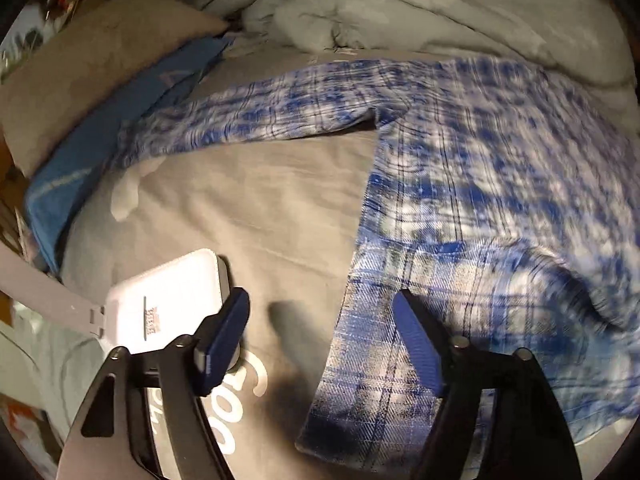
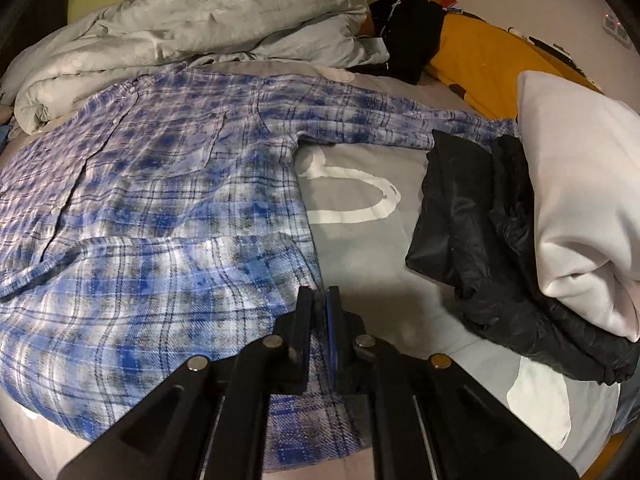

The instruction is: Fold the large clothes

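The plaid shirt lies spread across the bed, filling the frame's left and centre. Light, limp flannel, it will drape and slide; corners suit gripping. The right tool pinches its lower hem corner; the left tool stands open over the opposite hem edge.

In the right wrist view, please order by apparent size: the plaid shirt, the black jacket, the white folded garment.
1. plaid shirt, clearly the largest.
2. and 3. black jacket and white folded garment: look similar; the white one partly covers the jacket and runs out of frame, so no ranking.
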The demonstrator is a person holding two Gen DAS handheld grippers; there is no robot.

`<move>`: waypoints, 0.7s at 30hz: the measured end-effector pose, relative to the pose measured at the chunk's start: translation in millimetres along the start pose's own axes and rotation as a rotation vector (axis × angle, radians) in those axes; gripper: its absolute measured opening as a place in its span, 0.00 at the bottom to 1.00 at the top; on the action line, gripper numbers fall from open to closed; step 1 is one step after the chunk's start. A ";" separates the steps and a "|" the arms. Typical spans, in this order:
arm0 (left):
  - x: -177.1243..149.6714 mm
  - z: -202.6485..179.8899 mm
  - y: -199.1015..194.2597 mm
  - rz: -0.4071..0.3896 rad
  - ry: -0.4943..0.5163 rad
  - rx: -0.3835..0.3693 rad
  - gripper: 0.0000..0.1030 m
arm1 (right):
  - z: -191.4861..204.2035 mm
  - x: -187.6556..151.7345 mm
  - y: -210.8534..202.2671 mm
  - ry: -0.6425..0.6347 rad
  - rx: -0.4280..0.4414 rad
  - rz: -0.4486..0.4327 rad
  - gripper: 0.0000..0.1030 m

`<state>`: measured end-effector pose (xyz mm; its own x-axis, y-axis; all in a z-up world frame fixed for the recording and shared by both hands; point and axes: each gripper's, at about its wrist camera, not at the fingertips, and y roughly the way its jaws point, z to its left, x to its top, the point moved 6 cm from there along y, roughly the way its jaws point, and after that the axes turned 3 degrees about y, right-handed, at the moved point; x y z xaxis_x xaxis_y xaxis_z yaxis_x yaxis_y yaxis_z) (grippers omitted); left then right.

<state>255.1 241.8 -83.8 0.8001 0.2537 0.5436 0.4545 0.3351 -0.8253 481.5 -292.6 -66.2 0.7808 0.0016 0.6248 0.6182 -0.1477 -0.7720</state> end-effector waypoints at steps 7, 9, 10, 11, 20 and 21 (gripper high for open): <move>-5.5 -6.7 -19.6 -0.005 -0.029 -0.115 0.71 | -7.2 5.5 -28.6 0.033 0.035 -0.075 0.37; -16.4 -6.4 -13.6 0.047 -0.014 -0.073 0.82 | -14.5 -0.2 -37.6 0.067 0.087 -0.065 0.39; -23.3 -5.1 -9.4 0.078 -0.015 -0.061 0.83 | -17.3 -3.7 -39.3 0.080 0.109 -0.052 0.41; -29.2 -3.0 -3.6 0.109 -0.023 -0.058 0.83 | -20.3 -8.6 -39.3 0.093 0.130 -0.027 0.47; -39.7 4.4 -10.0 0.074 -0.087 -0.146 0.06 | -27.1 -52.4 -13.8 0.050 0.181 0.144 0.25; -38.3 5.7 -16.8 0.047 -0.110 -0.152 0.04 | -26.5 -50.4 -18.4 0.040 0.202 0.116 0.04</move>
<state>214.5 231.6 -89.9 0.7779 0.3666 0.5103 0.4779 0.1820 -0.8593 428.4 -316.2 -80.4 0.8462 -0.0431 0.5312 0.5329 0.0567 -0.8443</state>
